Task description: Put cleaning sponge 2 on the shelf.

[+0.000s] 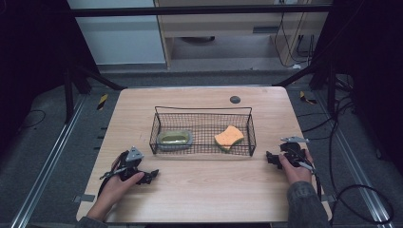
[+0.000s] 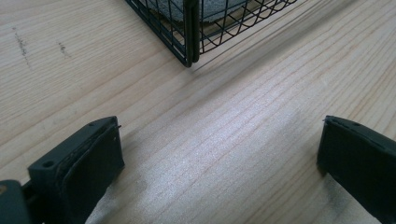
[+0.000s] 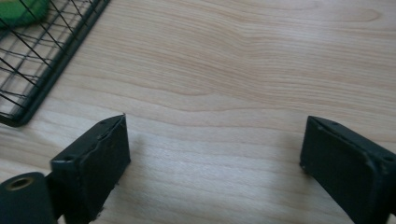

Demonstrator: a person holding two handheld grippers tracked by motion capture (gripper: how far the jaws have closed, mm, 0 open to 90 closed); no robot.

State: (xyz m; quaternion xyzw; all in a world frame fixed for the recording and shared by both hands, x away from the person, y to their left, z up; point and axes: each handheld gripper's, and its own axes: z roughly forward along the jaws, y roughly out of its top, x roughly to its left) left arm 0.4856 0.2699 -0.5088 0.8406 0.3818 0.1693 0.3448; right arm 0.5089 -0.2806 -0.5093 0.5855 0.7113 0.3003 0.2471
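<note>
A black wire basket (image 1: 203, 108) stands in the middle of the wooden table (image 1: 204, 194). Inside it, an orange sponge (image 1: 229, 137) leans at the right end and a greenish pad in a grey dish (image 1: 174, 138) lies at the left end. My left gripper (image 1: 151, 175) rests low near the basket's front left corner (image 2: 189, 32), open (image 2: 219, 135), with bare wood between its jaws. My right gripper (image 1: 270, 159) sits just off the basket's right end (image 3: 51, 51), open (image 3: 215, 140) over bare table. A green edge (image 3: 18, 11) shows through the mesh.
A small round grey cap (image 1: 235, 99) is set into the table behind the basket. Cables (image 1: 361, 190) trail on the floor to the right. A metal frame and dark stands surround the table.
</note>
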